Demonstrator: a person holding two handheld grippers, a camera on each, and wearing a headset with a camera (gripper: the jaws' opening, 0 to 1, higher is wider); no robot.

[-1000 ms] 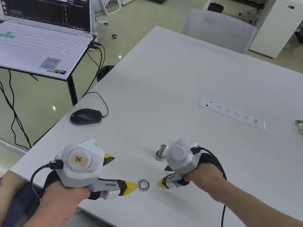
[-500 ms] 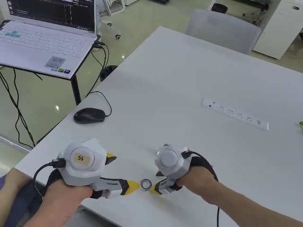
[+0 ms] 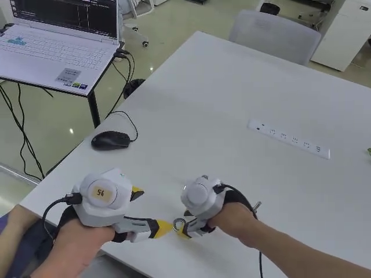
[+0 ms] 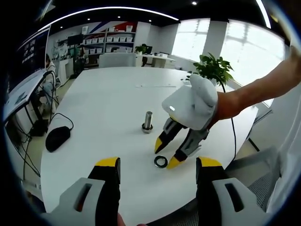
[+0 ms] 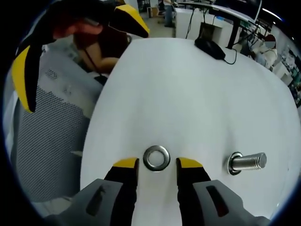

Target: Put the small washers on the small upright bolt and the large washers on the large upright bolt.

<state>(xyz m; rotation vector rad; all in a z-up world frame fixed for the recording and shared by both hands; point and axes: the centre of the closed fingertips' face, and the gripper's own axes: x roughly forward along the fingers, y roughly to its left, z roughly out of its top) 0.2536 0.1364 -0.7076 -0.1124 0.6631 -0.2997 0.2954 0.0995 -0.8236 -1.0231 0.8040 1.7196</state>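
Count: two hand-held grippers, one loose washer (image 5: 156,157) and one upright bolt (image 4: 148,121) on the white counter (image 3: 232,92).
Left hand-held gripper (image 4: 158,163): released, jaws wide apart, pointing at the washer from just short of it.
Right hand-held gripper (image 4: 165,154): released, with one yellow tip on each side of the washer; I cannot tell whether the tips touch it.
Washer: flat on the counter, between the right jaws.
Bolt: near the right hand-held gripper, off to its side, apart from the washer.
Hard to see: in the head view the hand hides all but the bolt's tip. There is a ring at its foot, and I cannot tell whether that is a washer or the bolt's head.
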